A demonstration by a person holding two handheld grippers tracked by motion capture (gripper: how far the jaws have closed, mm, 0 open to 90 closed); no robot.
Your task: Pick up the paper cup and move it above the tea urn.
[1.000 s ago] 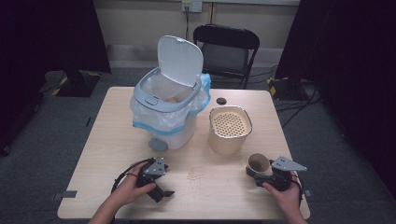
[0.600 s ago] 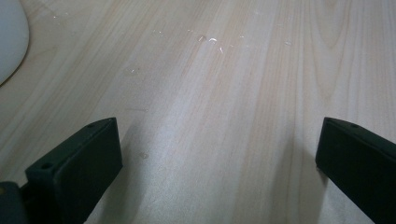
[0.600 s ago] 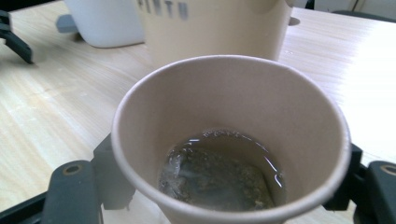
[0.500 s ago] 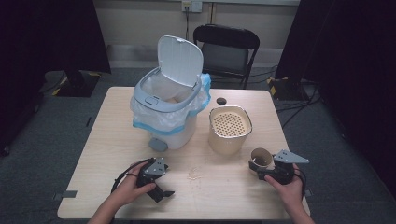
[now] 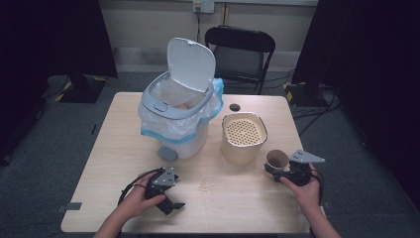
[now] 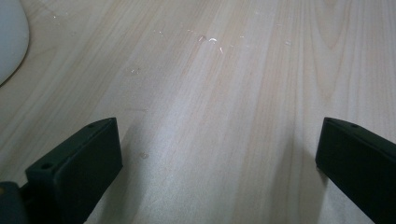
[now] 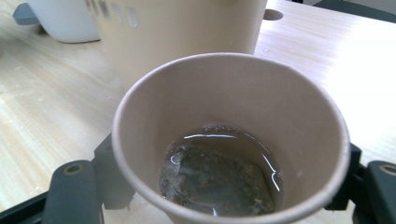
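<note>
Black two-jaw tongs, grey three-cornered plates, trailing black cables, screw holes in jaws, bare forearms

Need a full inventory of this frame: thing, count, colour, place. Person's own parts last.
paper cup: 1, brown, right front of table, between the right tool's jaws; holds liquid and a soaked tea bag
strainer container: 1, beige, perforated top, centre right, behind the cup
pedal bin: 1, white and grey, lid up, blue-edged liner, centre left
round cap: 1, black, far side, behind the strainer container
crumbs: small scatter, pale, front centre
table: 1, light wood
folding chair: 1, black, beyond the table
left tool: 1, black, front left, jaws open over bare wood
right tool: 1, black with grey plate, gripping the cup
hands: 2, one on each tool
</note>
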